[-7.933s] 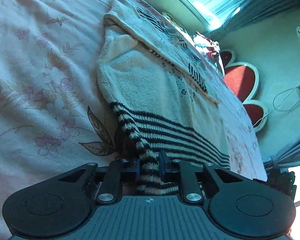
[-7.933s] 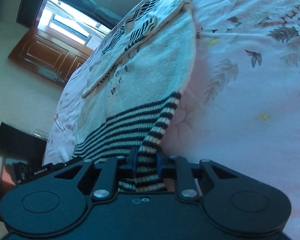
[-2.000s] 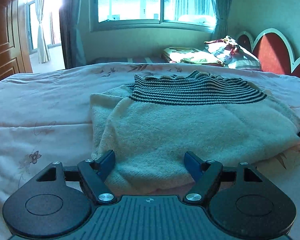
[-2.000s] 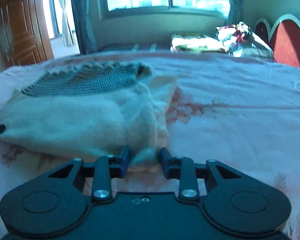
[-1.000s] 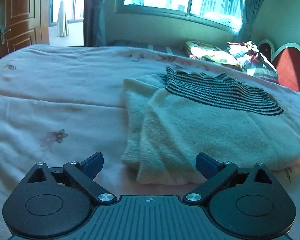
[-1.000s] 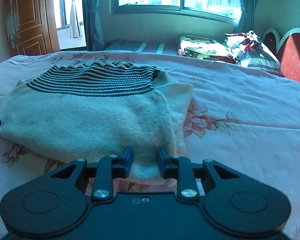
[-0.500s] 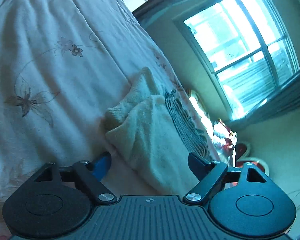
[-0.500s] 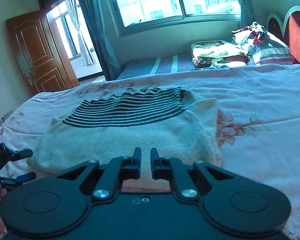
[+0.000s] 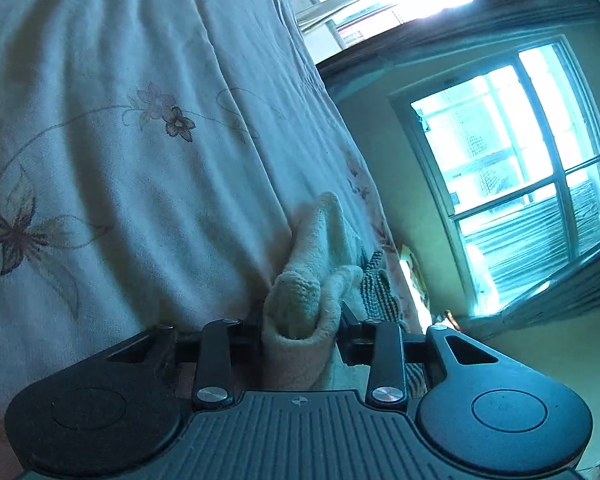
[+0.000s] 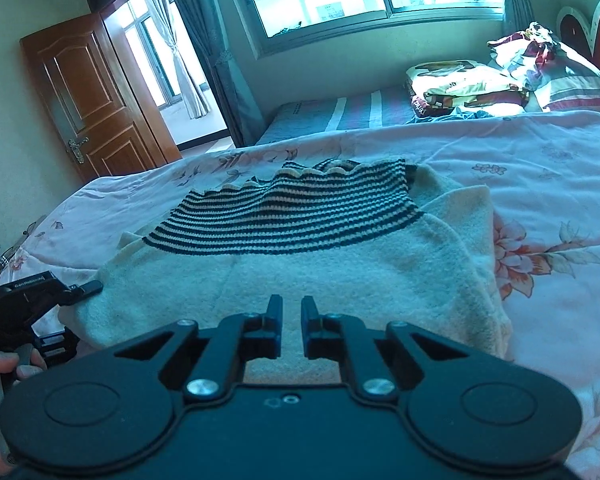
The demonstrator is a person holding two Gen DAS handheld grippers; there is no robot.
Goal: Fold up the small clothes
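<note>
Right wrist view: the folded cream sweater [image 10: 300, 272] lies mid-frame on the floral bedspread [image 10: 540, 184], with the right gripper [image 10: 291, 320] hovering above it, tongs nearly together and holding nothing. At lower centre of the left wrist view, the left gripper [image 9: 300, 320] is clamped on the sweater's bunched edge; a pull from there could drag the layers askew and undo the fold.

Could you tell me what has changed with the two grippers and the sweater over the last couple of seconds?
The left gripper, open before, tilted sideways and closed on the sweater's left edge. The right gripper released the fold it pinched and lifted above the sweater, nearly shut and empty. The sweater stayed folded on the bed.
</note>
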